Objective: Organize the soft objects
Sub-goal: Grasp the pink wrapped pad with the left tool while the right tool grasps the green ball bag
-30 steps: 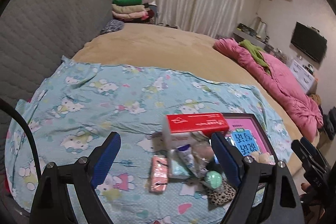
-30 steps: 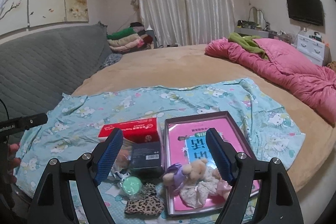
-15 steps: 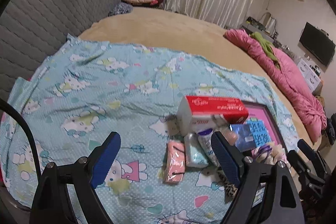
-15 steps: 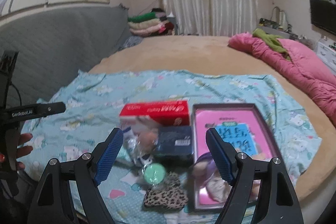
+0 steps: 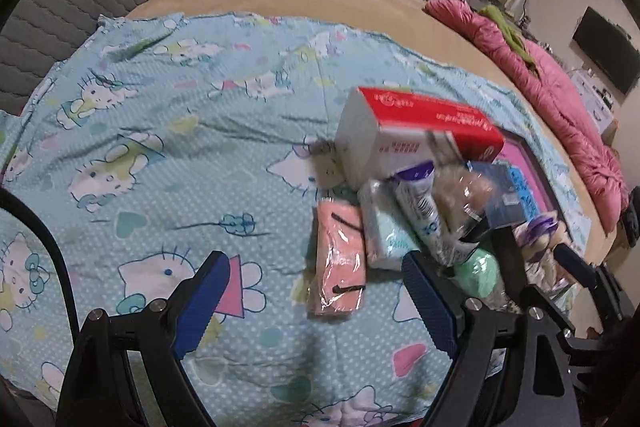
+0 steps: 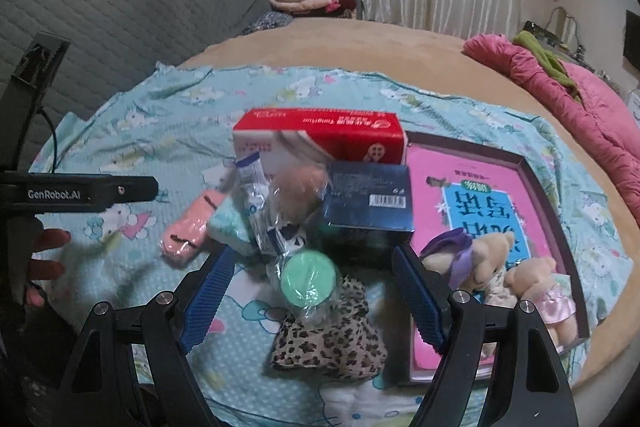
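A round tan bed (image 6: 360,43) carried a blue cat-print sheet (image 5: 168,131). The soft things lay heaped at its centre: a leopard pouch (image 6: 328,339) and bears (image 6: 516,279) in a tray (image 6: 540,187) at three o'clock. Left claw (image 5: 316,303) and right claw (image 6: 312,295) gaped apart, holding nothing.

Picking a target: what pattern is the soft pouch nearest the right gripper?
Leopard print pouch, clearest in the right wrist view.

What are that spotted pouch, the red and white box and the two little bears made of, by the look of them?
The spotted pouch looks like soft printed fabric, matte and slumped. The red and white box seems glossy printed cardboard, with sharp edges and flat faces. The two little bears look like fuzzy plush, one in a shiny pink dress, probably satin. They lie in a tray whose rim looks stiff, perhaps cardboard.
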Demonstrator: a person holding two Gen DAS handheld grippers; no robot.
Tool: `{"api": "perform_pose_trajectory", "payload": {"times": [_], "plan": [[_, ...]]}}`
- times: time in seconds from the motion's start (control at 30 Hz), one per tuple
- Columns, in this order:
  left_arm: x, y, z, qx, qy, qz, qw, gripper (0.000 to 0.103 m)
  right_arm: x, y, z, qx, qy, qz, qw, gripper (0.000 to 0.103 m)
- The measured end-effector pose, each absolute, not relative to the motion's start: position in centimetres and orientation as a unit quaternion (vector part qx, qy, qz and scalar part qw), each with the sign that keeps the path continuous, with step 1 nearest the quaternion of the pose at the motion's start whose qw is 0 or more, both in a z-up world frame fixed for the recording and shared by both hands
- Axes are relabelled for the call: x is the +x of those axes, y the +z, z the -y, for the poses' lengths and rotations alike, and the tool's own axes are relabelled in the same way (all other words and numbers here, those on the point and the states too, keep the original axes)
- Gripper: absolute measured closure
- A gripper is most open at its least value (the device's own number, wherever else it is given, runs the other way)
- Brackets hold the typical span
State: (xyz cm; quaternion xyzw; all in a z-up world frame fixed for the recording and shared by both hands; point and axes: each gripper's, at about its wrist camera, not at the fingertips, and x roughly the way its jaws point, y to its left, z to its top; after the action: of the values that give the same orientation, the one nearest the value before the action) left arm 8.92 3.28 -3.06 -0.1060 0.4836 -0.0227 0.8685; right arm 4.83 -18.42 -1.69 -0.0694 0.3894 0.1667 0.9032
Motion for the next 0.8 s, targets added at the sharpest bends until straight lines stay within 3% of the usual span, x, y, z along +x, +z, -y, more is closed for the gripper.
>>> {"api": "perform_pose_trajectory", "payload": {"times": [0.8], "plan": [[11.5,-8.7,-1.9,-0.101,-0.044,-0.527,0.843,0.016,7.2,-7.2,16.1,-0.138,0.169,-0.435,0.874,0.021]]}}
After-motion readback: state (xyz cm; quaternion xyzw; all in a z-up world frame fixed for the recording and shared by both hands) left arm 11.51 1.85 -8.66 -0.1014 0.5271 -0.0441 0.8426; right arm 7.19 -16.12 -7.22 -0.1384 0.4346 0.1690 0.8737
